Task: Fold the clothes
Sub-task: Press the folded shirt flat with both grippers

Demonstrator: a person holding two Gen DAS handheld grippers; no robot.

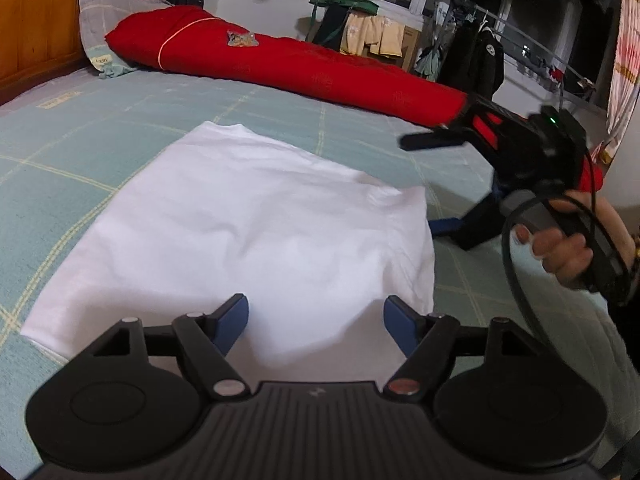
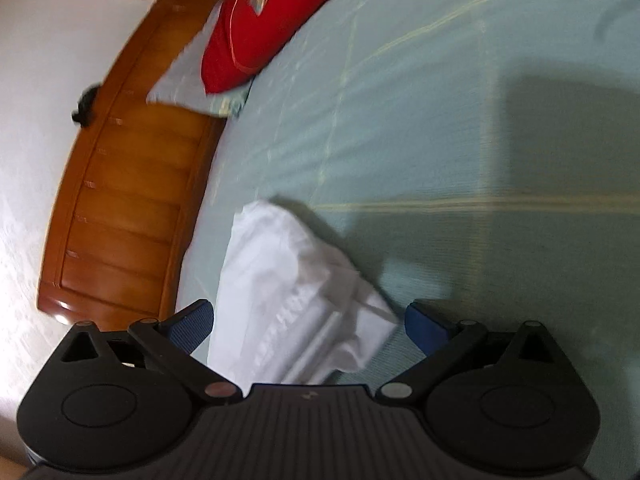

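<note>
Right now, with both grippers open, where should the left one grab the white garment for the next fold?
Probably the near hem of the white garment, directly ahead of the left gripper. It lies flat on the bed, so come in low from the near side and pinch the edge.

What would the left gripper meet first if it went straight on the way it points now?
Most likely the white shirt on the bed: it lies right ahead of the open left gripper, though depth is unclear.
</note>
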